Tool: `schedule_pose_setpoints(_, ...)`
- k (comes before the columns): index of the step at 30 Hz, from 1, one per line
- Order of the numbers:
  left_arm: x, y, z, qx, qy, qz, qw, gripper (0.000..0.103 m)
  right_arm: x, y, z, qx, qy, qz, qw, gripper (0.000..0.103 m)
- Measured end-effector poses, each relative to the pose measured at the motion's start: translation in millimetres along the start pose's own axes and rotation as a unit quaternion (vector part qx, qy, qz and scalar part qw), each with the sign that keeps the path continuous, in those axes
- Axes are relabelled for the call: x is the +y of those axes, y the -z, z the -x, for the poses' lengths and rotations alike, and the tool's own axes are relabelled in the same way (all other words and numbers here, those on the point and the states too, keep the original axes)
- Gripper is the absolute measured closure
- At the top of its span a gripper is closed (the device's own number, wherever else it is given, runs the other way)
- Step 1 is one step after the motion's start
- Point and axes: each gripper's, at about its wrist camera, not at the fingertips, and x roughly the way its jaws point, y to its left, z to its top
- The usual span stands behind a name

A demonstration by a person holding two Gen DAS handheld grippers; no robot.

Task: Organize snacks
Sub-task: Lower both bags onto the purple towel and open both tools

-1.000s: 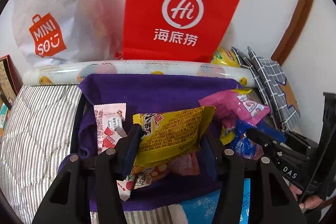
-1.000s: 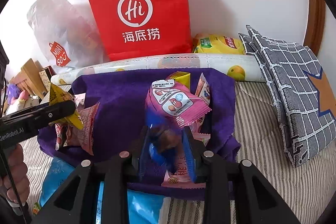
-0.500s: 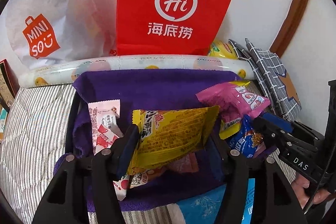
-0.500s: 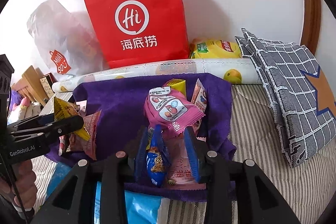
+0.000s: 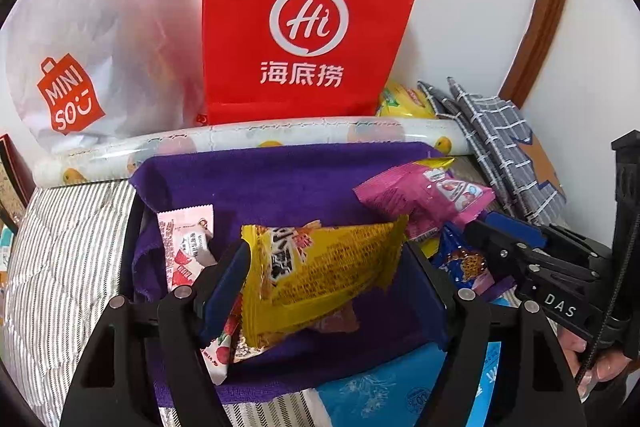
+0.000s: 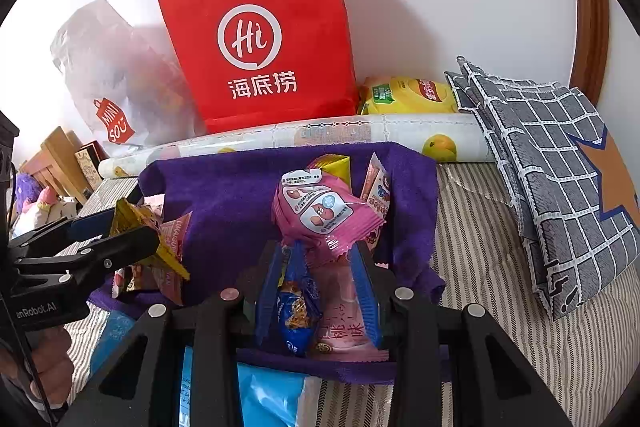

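Observation:
My left gripper (image 5: 324, 263) is shut on a yellow snack packet (image 5: 320, 279) and holds it above a purple cloth (image 5: 280, 179); the packet also shows in the right wrist view (image 6: 140, 227). My right gripper (image 6: 320, 263) has its jaws a little apart around a small blue snack packet (image 6: 296, 311) that hangs against the left pad; I cannot tell whether it is gripped. A pink snack packet (image 6: 320, 211) lies on the cloth just ahead of it. A pale pink sachet (image 5: 186, 243) lies at the cloth's left.
A red paper bag (image 6: 260, 39) and a white Minisou bag (image 5: 72, 59) stand against the wall behind a rolled sheet (image 6: 320, 139). A grey checked cushion (image 6: 560, 167) lies on the right. A blue packet (image 6: 272, 399) lies at the near edge of the striped bedding (image 6: 480, 267).
The jaws of my right gripper have spread apart and the blue packet now hangs lower between them. My left gripper has lifted the yellow packet slightly.

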Motion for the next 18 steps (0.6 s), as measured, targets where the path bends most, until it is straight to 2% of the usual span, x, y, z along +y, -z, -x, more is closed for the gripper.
schedule_pose_setpoints(3, 2, -1, 5, -0.011, 0.022, 0.009, 0.9997, 0.027, 0, 0, 1, -0.001, 0.001, -0.001, 1.0, 0.069)
schedule_pose_setpoints(6, 3, -2, 10, -0.021, 0.03, 0.014, 0.9992, 0.027, -1, -1, 2, -0.002, 0.001, -0.002, 1.0, 0.069)
schedule_pose_setpoints(18, 9, -3, 9, -0.016, 0.026, 0.031, 0.999, 0.025, 0, -2, 13, -0.03, 0.009, 0.006, 0.999, 0.069)
